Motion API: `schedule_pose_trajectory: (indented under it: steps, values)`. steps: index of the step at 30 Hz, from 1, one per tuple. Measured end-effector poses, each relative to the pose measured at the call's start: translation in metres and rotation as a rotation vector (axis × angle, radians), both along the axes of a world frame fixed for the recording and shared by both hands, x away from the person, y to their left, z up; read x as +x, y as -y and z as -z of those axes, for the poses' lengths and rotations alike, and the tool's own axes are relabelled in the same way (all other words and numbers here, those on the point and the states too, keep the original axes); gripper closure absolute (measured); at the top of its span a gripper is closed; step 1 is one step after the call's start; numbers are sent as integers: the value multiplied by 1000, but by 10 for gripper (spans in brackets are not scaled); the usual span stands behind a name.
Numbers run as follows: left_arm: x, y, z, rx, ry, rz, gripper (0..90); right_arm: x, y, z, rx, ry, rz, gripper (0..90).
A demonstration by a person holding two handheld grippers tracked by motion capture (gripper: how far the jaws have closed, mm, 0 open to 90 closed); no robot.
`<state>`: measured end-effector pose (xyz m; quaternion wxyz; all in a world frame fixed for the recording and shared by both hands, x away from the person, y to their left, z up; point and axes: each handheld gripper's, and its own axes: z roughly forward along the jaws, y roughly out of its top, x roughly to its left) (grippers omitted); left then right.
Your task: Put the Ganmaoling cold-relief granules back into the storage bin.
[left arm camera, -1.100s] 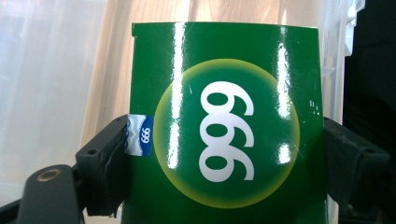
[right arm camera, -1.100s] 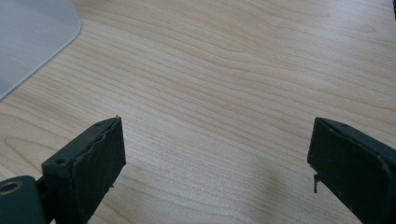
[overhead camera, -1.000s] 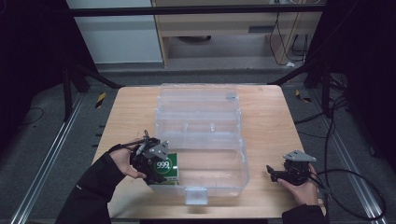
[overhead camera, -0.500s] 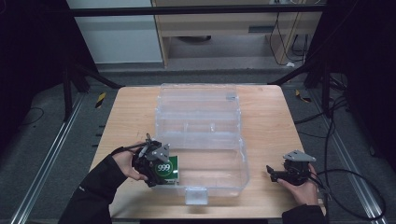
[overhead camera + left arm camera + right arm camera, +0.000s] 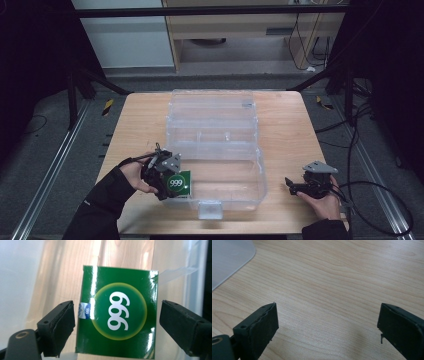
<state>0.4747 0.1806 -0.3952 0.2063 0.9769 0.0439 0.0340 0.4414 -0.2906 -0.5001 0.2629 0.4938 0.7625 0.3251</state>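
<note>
Green "999" box (image 5: pixel 117 315) sits in the clear case's (image 5: pixel 250 170) front-left corner — left claw (image 5: pixel 116 325) just opening, pads off it; right claw (image 5: pixel 327 327) wide open, empty, over worktop (image 5: pixel 290 125). Drop-off looks done.

Green box (image 5: pixel 117 315): small glossy carton, white "999" inside a yellow-ringed circle on its face, small blue label at one edge. Lying flat, face up, in the front left corner of the clear plastic case (image 5: pixel 240 192), lid standing open.

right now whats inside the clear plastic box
A green 999 carton lies in the clear plastic box, front left corner, between the left gripper jaws, which have just been opening. What's under the carton is covered.
</note>
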Motion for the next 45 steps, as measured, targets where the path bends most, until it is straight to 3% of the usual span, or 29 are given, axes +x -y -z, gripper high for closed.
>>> schedule_pose_trajectory:
  steps: [5,10,16,22,31,37,41,45]
  values:
    - [-2,-4,-10,-12,21,-3,139,0,0,0,-3,3,-1,39]
    - [-7,-12,-23,-56,53,-19,147,0,1,-1,0,-4,4,39]
    - [-10,-32,-41,-122,103,-99,157,-1,1,-1,3,2,5,39]
    - [-14,-57,-43,-175,131,-210,174,-1,1,0,3,3,8,38]
    - [-18,-90,-23,-220,133,-337,178,-1,1,0,0,5,9,37]
    - [-17,-112,-1,-274,122,-459,179,-1,2,0,-2,2,11,37]
    - [-16,-119,14,-268,101,-484,181,-1,1,0,1,2,10,36]
    - [-13,-126,26,-281,105,-557,181,-1,1,0,-1,3,12,36]
